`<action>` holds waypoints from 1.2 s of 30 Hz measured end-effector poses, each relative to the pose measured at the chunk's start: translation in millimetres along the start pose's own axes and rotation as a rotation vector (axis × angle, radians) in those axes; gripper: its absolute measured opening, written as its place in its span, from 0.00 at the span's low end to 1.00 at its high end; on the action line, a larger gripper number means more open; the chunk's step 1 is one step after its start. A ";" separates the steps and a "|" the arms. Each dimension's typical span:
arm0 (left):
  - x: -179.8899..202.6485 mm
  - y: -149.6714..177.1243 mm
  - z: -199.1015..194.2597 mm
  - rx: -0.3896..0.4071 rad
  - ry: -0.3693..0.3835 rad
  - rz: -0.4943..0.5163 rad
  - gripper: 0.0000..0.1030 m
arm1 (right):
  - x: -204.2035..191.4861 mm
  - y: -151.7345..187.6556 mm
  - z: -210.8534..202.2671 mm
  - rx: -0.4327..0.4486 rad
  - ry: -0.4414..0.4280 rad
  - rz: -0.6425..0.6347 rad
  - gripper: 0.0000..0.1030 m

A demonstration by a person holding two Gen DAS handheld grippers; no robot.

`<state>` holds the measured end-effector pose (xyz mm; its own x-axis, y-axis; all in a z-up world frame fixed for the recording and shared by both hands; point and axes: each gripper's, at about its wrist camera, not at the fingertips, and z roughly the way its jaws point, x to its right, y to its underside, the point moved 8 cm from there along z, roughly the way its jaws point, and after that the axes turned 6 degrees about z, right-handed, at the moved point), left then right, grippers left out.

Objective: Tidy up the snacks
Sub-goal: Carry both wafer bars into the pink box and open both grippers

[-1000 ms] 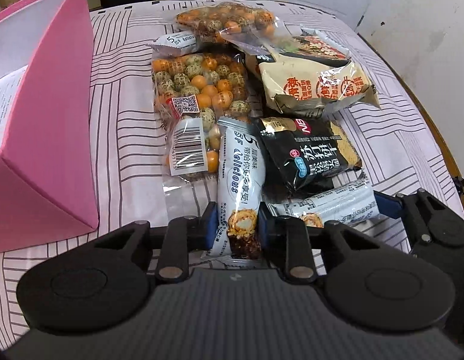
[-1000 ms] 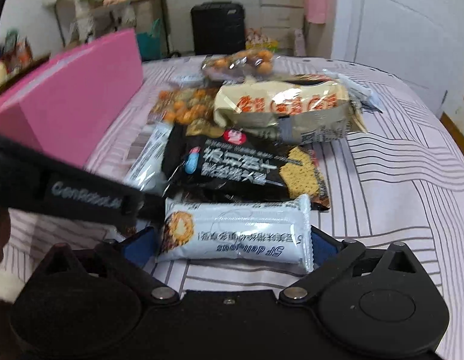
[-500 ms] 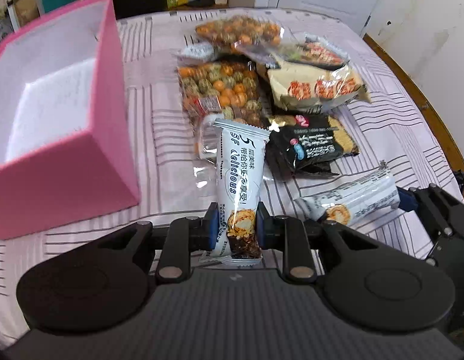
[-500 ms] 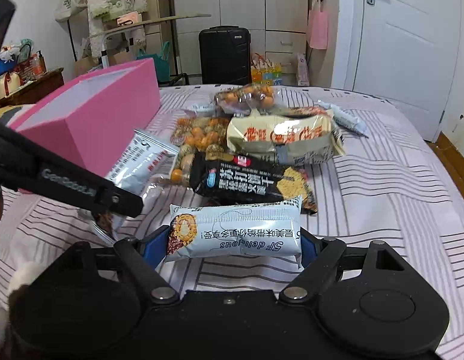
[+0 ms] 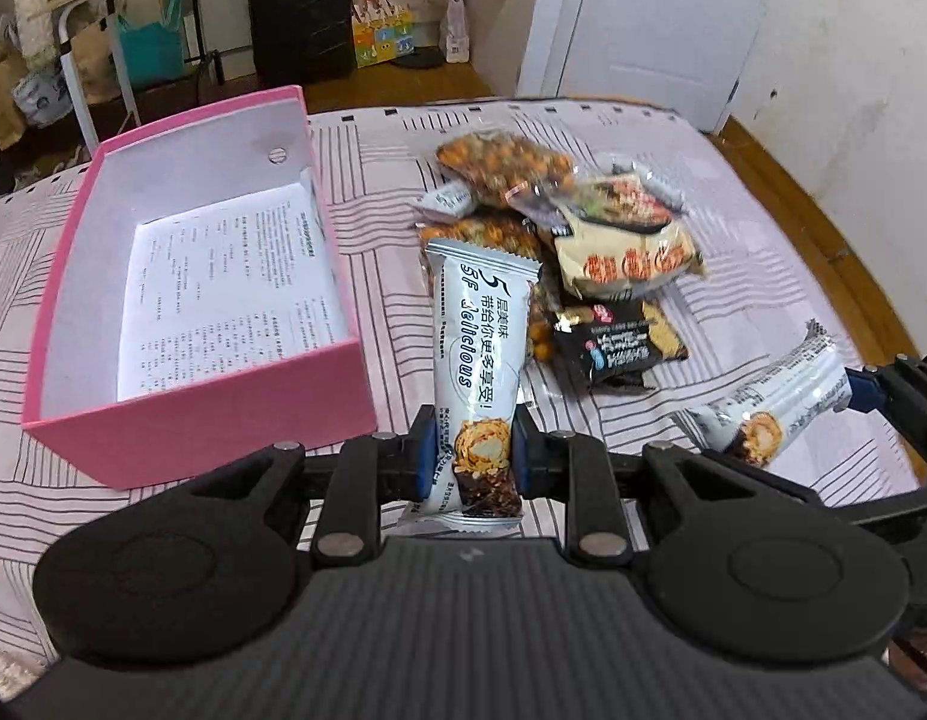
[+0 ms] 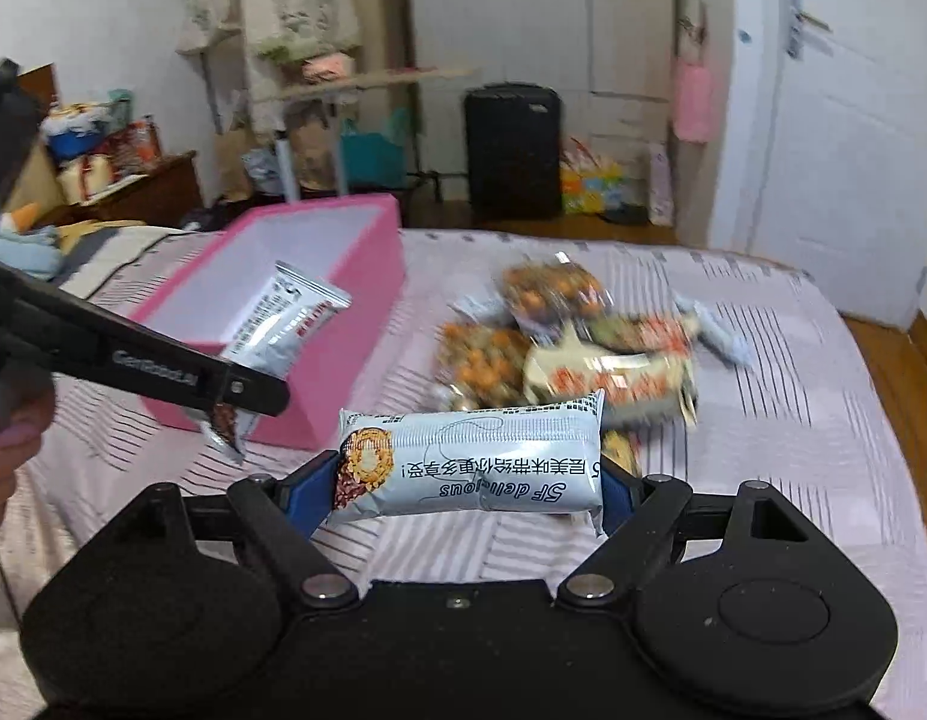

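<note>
- Pink cardboard: the open pink box (image 5: 193, 324) sits on the striped bedcover (image 5: 733, 228), with a printed sheet (image 5: 229, 282) lying flat on its floor and nothing else seen inside.
- The left gripper (image 5: 470, 450) is clamped on the bottom end of a silver snack bar (image 5: 481, 348). The bar stands upright between the jaws, its long axis pointing away from the camera, clear of the cover.
- The right gripper (image 6: 466, 480) is closed on a second snack bar (image 6: 469, 462), gripped end to end, so its long axis runs crosswise between the jaws.
- The box lies ahead and to the left of both grippers. Seen from the right wrist, the left-hand bar hangs just in front of the box's near corner, at about rim height.
- The left hand is the nearer one, so it looks best placed to drop first; the right bar must cross further left to reach the opening.
- The box's long side runs away from the left gripper, so the upright bar, tipped forward, would lie along it.
- The remaining snack pile (image 5: 571, 246) stays on the cover, right of the box and apart from it.
</note>
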<state>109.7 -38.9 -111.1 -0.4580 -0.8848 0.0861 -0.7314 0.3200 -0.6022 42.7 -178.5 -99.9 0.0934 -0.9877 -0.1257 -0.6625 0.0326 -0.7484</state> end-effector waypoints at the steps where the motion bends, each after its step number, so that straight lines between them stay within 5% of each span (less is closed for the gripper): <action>1: -4.4 -1.8 -5.3 0.005 -0.004 -0.005 0.23 | -4.0 -5.2 -2.6 0.005 -0.010 -0.017 0.84; 10: -54.4 -16.8 -38.0 0.056 -0.039 -0.079 0.23 | -48.3 -48.4 1.7 0.025 -0.168 -0.100 0.84; 18: -111.2 -36.3 -41.9 0.074 -0.127 -0.131 0.23 | -100.6 -92.1 53.7 0.044 -0.277 -0.270 0.84; 26: -173.7 -68.3 -3.9 0.063 -0.221 -0.150 0.23 | -137.0 -119.8 136.9 0.015 -0.295 -0.460 0.84; 30: -199.7 -78.3 33.8 0.018 -0.213 -0.156 0.23 | -154.6 -116.4 177.2 -0.016 -0.298 -0.625 0.85; 36: -223.9 -69.3 85.5 -0.067 -0.173 -0.204 0.23 | -164.4 -106.7 227.3 -0.125 -0.280 -0.690 0.85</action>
<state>306.1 108.0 -156.5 -0.2093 -0.9760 0.0597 -0.8341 0.1463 -0.5318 267.0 15.2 -147.4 0.6920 -0.7011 0.1719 -0.4630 -0.6138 -0.6394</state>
